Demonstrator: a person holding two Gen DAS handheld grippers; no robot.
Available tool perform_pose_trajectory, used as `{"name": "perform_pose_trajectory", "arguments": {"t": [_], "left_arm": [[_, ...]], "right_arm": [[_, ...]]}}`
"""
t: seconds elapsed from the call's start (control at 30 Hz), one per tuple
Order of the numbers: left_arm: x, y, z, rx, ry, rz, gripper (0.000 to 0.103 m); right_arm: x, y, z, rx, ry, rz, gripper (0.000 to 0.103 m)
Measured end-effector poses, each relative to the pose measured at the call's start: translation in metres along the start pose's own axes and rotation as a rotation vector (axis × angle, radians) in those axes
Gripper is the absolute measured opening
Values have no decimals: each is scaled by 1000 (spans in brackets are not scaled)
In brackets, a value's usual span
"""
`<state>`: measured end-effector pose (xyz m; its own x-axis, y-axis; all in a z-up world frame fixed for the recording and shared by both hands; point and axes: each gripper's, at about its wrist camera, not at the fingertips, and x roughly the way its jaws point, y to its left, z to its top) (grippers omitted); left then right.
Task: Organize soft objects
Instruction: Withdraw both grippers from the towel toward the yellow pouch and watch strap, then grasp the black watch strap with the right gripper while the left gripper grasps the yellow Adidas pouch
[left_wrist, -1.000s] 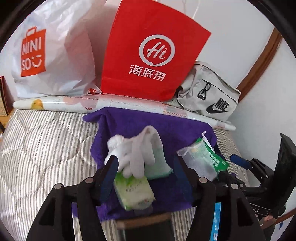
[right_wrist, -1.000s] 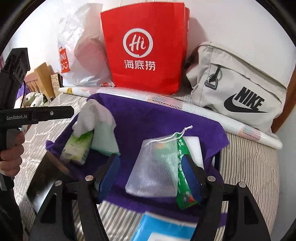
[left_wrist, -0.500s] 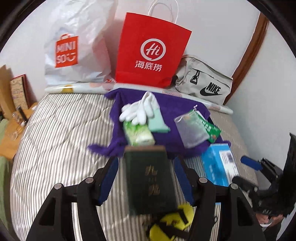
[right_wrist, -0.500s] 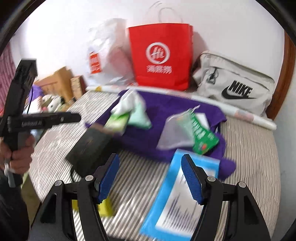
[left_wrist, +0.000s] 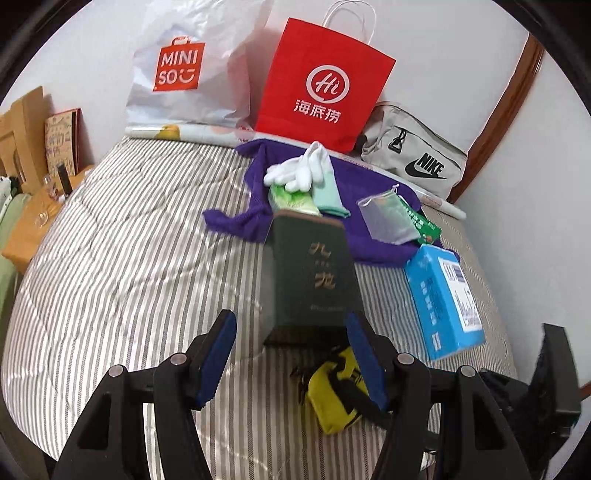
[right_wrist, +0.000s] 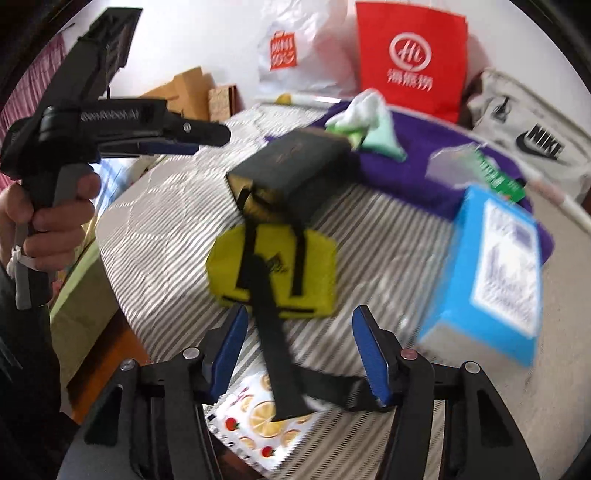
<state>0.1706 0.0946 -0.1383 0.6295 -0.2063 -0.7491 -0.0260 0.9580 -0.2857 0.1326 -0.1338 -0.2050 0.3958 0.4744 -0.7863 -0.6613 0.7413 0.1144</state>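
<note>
A purple towel (left_wrist: 373, 192) lies at the far end of the striped bed (left_wrist: 129, 258). On it lie white gloves (left_wrist: 299, 170), a mint cloth (left_wrist: 328, 195), a green tissue pack (left_wrist: 291, 199) and a mesh pouch (left_wrist: 384, 218). A dark green box (left_wrist: 314, 273) stands nearer, with a yellow pouch (left_wrist: 332, 387) with black straps in front of it and a blue box (left_wrist: 443, 295) to the right. My left gripper (left_wrist: 291, 362) is open and empty, behind the dark box. My right gripper (right_wrist: 299, 354) is open and empty above the yellow pouch (right_wrist: 273, 273).
A white Miniso bag (left_wrist: 184, 70), a red paper bag (left_wrist: 321, 85) and a grey Nike bag (left_wrist: 417, 162) stand against the back wall. Cardboard pieces (left_wrist: 26, 133) lean at the left. A fruit-print packet (right_wrist: 258, 417) lies under my right gripper.
Both grippers have pulled back from the purple towel toward the near end of the bed. The dark box, yellow pouch and blue box have come into view. Both stay open.
</note>
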Motion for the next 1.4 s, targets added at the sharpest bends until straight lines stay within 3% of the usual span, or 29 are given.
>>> {"name": "perform_pose_trajectory", "arguments": {"t": [0.2, 0.3, 0.47, 0.53, 0.6, 0.83, 1.4], "left_arm": [[0, 3, -11, 12, -2, -11, 60], [1, 4, -15, 20, 2, -16, 60], [3, 8, -20, 12, 6, -29, 60], [4, 10, -21, 6, 12, -31, 60], [5, 10, -22, 4, 16, -32, 60], [4, 12, -27, 0, 25, -27, 60], [36, -14, -55, 23, 151, -75, 60]], "right_arm": [[24, 14, -5, -32, 50, 13, 55], [38, 18, -3, -53, 89, 2, 43], [42, 25, -1, -94, 71, -52, 38], [43, 29, -1, -125, 52, -79, 24], [42, 27, -1, -124, 46, -70, 22], [23, 8, 0, -48, -7, -12, 21], [-35, -35, -19, 75, -132, -95, 20]]}}
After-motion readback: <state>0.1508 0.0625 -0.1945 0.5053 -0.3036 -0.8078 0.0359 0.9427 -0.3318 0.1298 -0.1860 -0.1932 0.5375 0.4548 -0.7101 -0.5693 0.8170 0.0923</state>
